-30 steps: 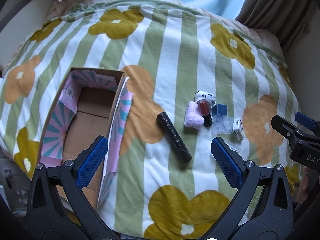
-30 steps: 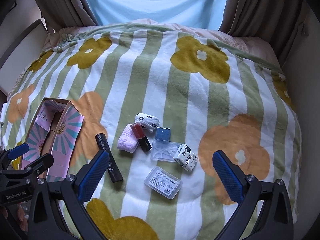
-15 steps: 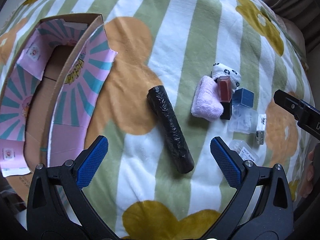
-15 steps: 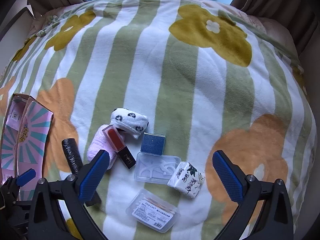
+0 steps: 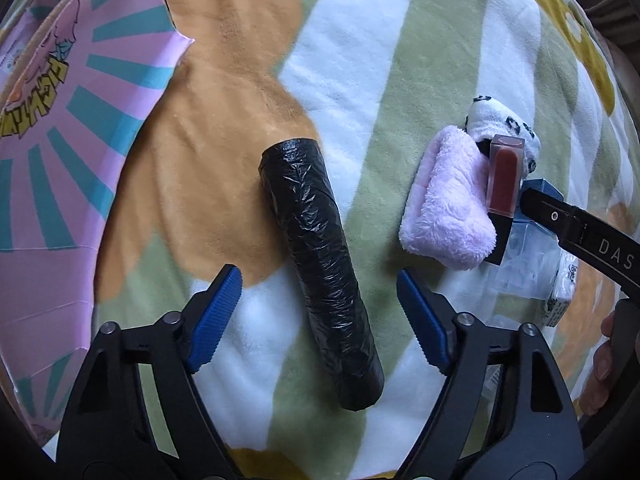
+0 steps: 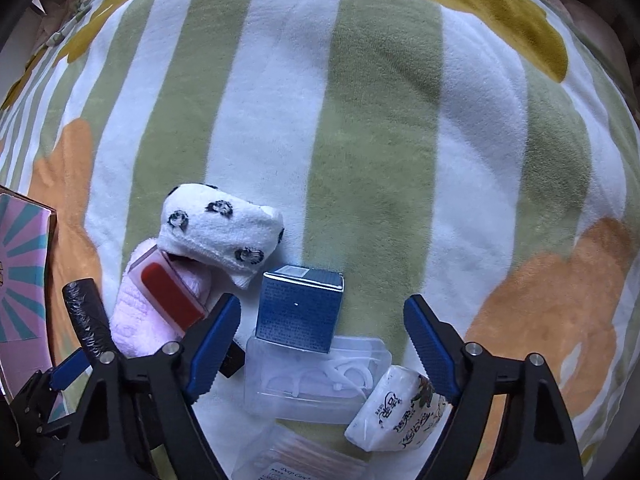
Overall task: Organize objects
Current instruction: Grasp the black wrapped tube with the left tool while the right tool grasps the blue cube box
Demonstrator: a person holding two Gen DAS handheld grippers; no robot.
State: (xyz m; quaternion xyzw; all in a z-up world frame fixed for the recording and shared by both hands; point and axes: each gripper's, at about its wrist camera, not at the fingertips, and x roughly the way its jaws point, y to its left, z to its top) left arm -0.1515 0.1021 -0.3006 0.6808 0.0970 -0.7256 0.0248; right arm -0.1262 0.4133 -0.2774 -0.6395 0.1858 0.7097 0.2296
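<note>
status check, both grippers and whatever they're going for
Left hand-held gripper closing, astride black roll, no contact. Right hand-held gripper closing over blue box. Nothing blocking.

Soft, even daylight, faint shadows, sharp centre, heavy fisheye bending and dark corners.

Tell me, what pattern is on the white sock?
The white sock has small black paw-like prints, clearest in the right wrist view.

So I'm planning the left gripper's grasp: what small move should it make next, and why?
Probably close on the black roll. The left gripper has just been narrowing its jaws, and the roll lies between its fingertips, with gaps on both sides and neither pad touching yet. The open box sits beside it.
</note>
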